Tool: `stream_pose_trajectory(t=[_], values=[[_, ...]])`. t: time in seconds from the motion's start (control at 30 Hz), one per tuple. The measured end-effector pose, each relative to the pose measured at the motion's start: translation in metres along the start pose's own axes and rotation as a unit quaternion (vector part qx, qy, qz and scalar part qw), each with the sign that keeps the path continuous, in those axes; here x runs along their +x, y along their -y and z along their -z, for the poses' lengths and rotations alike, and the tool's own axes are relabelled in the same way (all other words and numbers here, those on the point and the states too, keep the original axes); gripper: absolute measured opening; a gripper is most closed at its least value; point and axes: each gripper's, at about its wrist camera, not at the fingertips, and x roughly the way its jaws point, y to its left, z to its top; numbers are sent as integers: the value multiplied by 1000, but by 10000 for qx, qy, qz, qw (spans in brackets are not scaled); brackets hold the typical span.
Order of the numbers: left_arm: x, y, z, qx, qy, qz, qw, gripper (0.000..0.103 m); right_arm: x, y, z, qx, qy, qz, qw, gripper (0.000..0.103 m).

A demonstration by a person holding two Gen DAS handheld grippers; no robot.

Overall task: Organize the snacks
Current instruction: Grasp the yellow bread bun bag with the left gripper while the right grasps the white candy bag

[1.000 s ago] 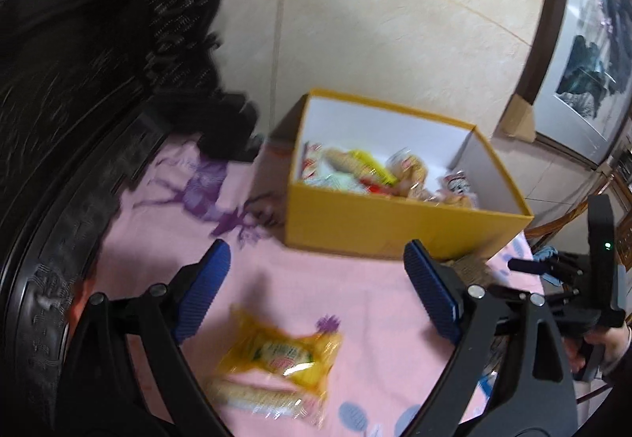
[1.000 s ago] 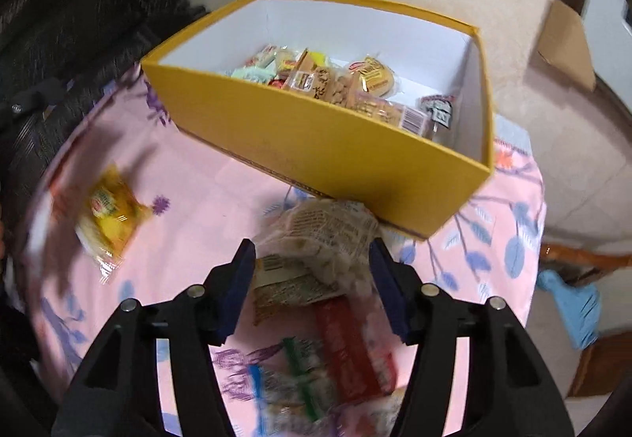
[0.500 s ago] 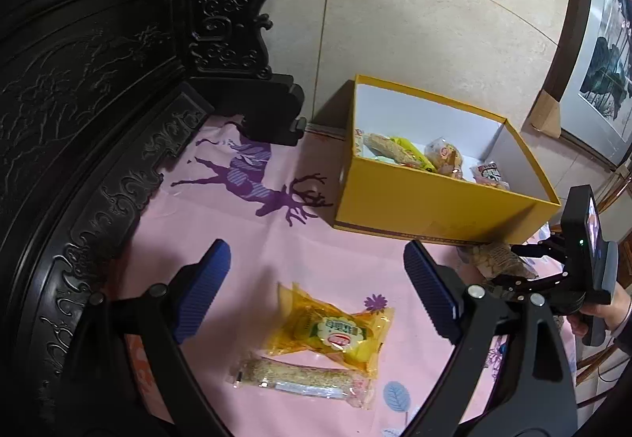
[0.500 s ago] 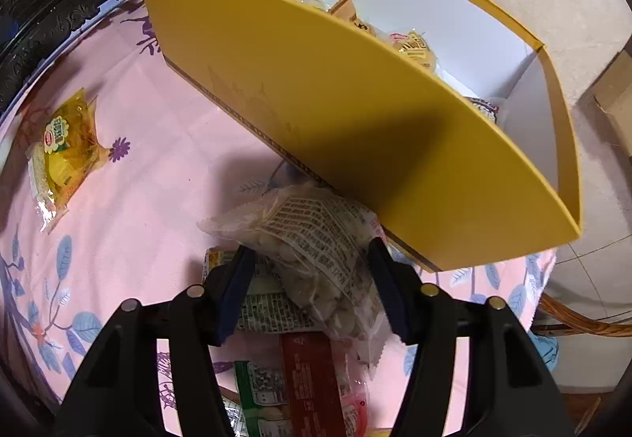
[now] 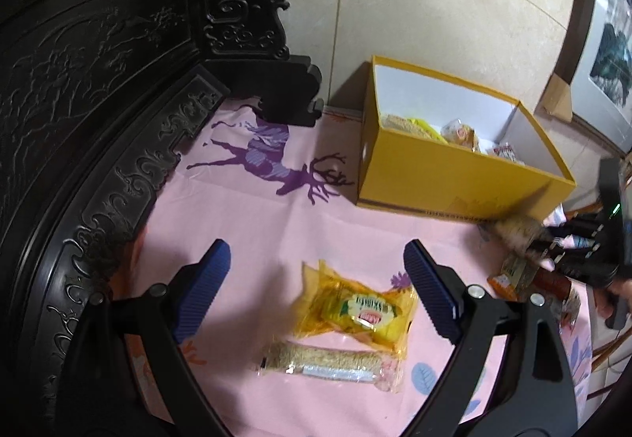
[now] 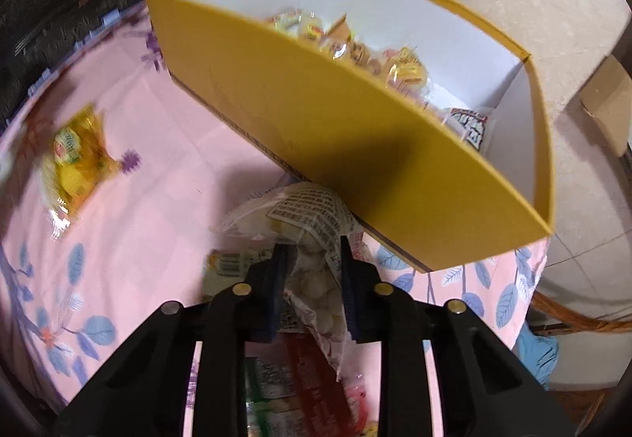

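Right wrist view shows our right gripper (image 6: 310, 255) has just closed its jaws onto the clear bag of pale puffs (image 6: 304, 239) at six o'clock below the yellow box (image 6: 355, 145), ready for lifting in, while our left gripper (image 5: 316, 295) hangs spread above the yellow snack packet (image 5: 355, 310).

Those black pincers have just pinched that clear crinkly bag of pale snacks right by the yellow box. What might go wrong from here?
The right gripper has just closed its jaws on the clear bag of pale round snacks, so brittle pieces could get crushed. The bag lies against the yellow cardboard box and may snag on that tall wall when lifted. It also rests on other packets, such as the red wrapper, which might get dragged along.
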Motion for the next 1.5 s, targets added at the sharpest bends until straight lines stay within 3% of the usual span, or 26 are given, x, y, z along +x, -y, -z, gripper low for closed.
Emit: stream_pose_trajectory(t=[0.17, 0.3, 0.57, 0.7, 0.87, 1.03, 1.13, 1.2, 1.33, 1.43, 1.5], values=[[15, 14, 18, 188, -318, 138, 9992, 91, -42, -2, 5, 584, 471, -300, 9967, 25], [33, 29, 31, 64, -593, 178, 9981, 91, -69, -13, 18, 986, 702, -584, 9909, 25], [70, 38, 45, -751, -1097, -159, 9910, 91, -72, -40, 36, 1664, 618, -1082, 9782, 25], [86, 37, 43, -860, -1169, -287, 9890, 92, -69, -47, 46, 1920, 532, -1294, 9714, 25], [104, 34, 36, -552, -1167, -265, 9913, 91, -64, -52, 54, 2106, 467, -1474, 9653, 26], [102, 33, 43, -282, -1187, -224, 9923, 82, -63, -50, 55, 2182, 479, -1486, 9633, 26], [95, 29, 48, -328, -1210, -122, 9920, 82, -61, -47, 55, 2263, 449, -1532, 9609, 26], [92, 30, 51, -105, -1169, -249, 9928, 82, -61, -47, 55, 2247, 444, -1528, 9613, 26], [96, 30, 59, 101, -1324, -92, 9911, 82, -62, -49, 54, 2225, 452, -1556, 9614, 26], [94, 31, 61, 231, -1237, -115, 9920, 68, -62, -49, 54, 2256, 449, -1550, 9608, 26], [92, 31, 60, 236, -1217, -58, 9923, 51, -62, -48, 55, 2270, 444, -1541, 9606, 26]])
